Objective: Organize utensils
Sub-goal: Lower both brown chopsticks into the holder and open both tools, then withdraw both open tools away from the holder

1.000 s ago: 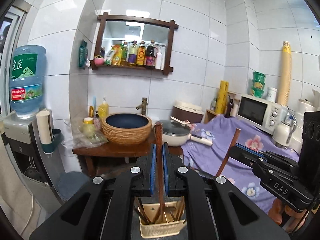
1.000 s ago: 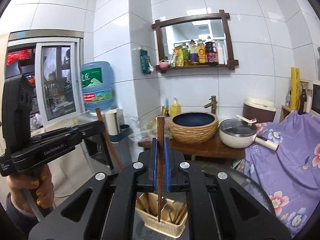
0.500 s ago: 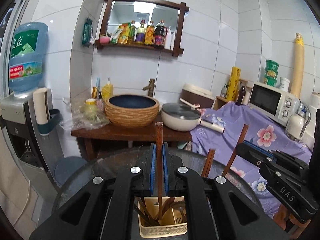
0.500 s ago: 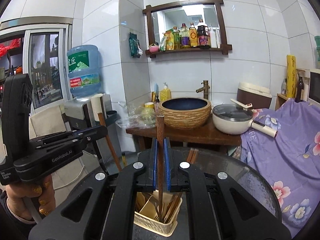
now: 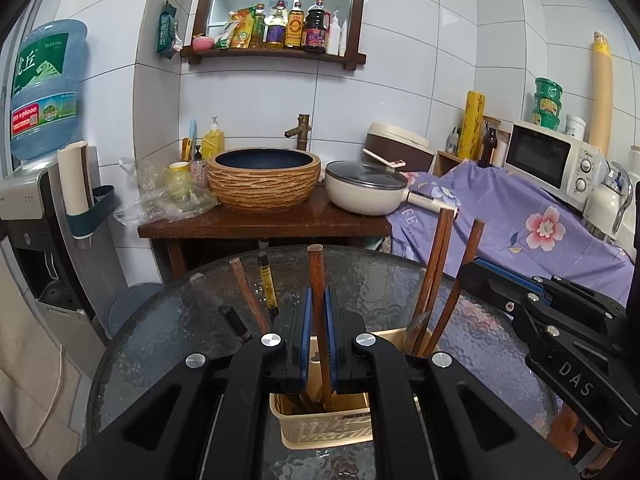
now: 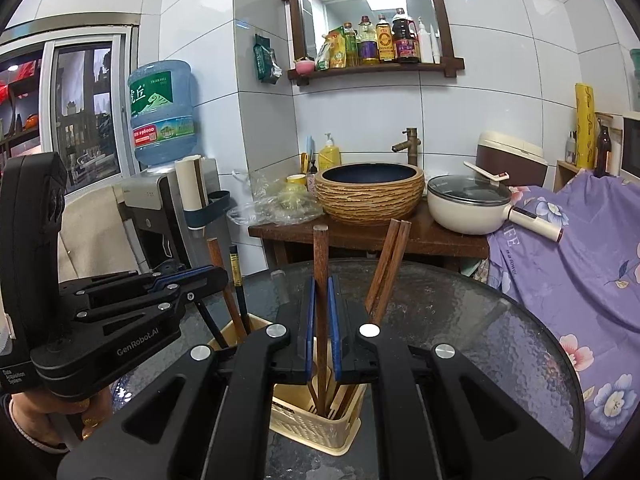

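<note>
A cream slotted basket (image 5: 325, 427) stands on the round glass table (image 5: 160, 320), with several brown chopsticks (image 5: 434, 272) and a black one (image 5: 267, 285) upright in it. My left gripper (image 5: 316, 294) is shut on a brown chopstick (image 5: 316, 264) whose lower end is inside the basket. In the right wrist view my right gripper (image 6: 321, 282) is shut on another brown chopstick (image 6: 320, 248), its lower end down in the basket (image 6: 316, 432) too. The left gripper (image 6: 220, 276) shows at the left of that view. The right gripper (image 5: 470, 274) is at the right of the left wrist view.
Behind the table a wooden stand (image 5: 264, 226) carries a woven basin (image 5: 264, 180) and a lidded cream pan (image 5: 366, 188). A water dispenser (image 5: 36, 208) stands left. Purple flowered cloth (image 5: 520, 220) and a microwave (image 5: 552, 160) are at the right.
Both grippers have come down side by side with their chopsticks. The sticks' lower ends have sunk from above the basket into it, and the table now fills more of both views.
</note>
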Available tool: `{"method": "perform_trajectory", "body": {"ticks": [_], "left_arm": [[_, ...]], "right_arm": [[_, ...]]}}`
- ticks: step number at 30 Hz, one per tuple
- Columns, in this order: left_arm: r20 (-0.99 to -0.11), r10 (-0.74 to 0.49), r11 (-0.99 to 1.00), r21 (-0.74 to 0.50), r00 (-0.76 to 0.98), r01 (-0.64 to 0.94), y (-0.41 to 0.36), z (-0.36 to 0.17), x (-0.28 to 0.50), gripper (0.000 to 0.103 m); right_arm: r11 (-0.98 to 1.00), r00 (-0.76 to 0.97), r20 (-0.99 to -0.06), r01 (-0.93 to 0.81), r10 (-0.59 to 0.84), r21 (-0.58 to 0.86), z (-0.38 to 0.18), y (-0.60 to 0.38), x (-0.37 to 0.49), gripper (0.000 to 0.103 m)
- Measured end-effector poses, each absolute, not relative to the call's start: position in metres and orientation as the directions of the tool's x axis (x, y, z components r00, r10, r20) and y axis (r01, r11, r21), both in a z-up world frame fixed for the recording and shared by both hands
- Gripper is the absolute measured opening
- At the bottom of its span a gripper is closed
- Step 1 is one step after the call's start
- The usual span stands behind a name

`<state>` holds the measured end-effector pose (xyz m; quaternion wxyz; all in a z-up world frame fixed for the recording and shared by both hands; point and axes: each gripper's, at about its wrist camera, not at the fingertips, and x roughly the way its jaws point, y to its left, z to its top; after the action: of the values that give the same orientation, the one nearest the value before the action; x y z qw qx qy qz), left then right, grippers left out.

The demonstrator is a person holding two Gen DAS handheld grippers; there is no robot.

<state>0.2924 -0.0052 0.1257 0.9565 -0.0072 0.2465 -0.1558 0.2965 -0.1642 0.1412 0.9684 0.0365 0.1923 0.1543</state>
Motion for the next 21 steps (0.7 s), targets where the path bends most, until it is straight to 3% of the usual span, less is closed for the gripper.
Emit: {"method": "perform_trajectory", "body": {"ticks": [7, 8, 10, 11, 12, 14, 16, 18, 21], "left_arm": [[-0.473, -0.296, 0.949, -0.049, 0.830, 0.310, -0.012, 0.120, 0.288, 0.007], [-0.470, -0.295, 0.949, -0.043, 0.832, 0.313, -0.013, 0.120, 0.286, 0.007], [-0.462, -0.298, 0.948, -0.039, 0.835, 0.317, -0.012, 0.121, 0.282, 0.009], [-0.454, -0.300, 0.947, -0.041, 0.839, 0.317, -0.010, 0.123, 0.278, 0.014], [-0.447, -0.305, 0.946, -0.043, 0.841, 0.320, -0.008, 0.125, 0.274, 0.018], [-0.415, -0.318, 0.944, -0.054, 0.853, 0.325, -0.002, 0.130, 0.261, 0.040], [-0.371, -0.312, 0.947, -0.049, 0.875, 0.317, 0.004, 0.134, 0.242, 0.054], [-0.341, -0.296, 0.952, -0.029, 0.892, 0.305, 0.008, 0.135, 0.226, 0.061], [-0.295, -0.270, 0.959, 0.002, 0.917, 0.283, 0.019, 0.129, 0.190, 0.081]], "right_arm": [[0.946, 0.882, -0.341, -0.300, 0.325, 0.124, 0.140, -0.163, 0.294, 0.009], [0.947, 0.883, -0.342, -0.299, 0.323, 0.121, 0.139, -0.164, 0.293, 0.016], [0.947, 0.891, -0.322, -0.296, 0.320, 0.121, 0.141, -0.166, 0.286, 0.045], [0.948, 0.901, -0.297, -0.293, 0.318, 0.125, 0.142, -0.168, 0.280, 0.061], [0.947, 0.908, -0.270, -0.294, 0.319, 0.129, 0.144, -0.170, 0.273, 0.061], [0.944, 0.910, -0.257, -0.301, 0.326, 0.131, 0.148, -0.174, 0.265, 0.061], [0.947, 0.915, -0.247, -0.295, 0.318, 0.125, 0.149, -0.176, 0.251, 0.064], [0.952, 0.924, -0.231, -0.286, 0.305, 0.113, 0.148, -0.179, 0.235, 0.073], [0.960, 0.934, -0.221, -0.265, 0.279, 0.094, 0.138, -0.183, 0.203, 0.083]]}}
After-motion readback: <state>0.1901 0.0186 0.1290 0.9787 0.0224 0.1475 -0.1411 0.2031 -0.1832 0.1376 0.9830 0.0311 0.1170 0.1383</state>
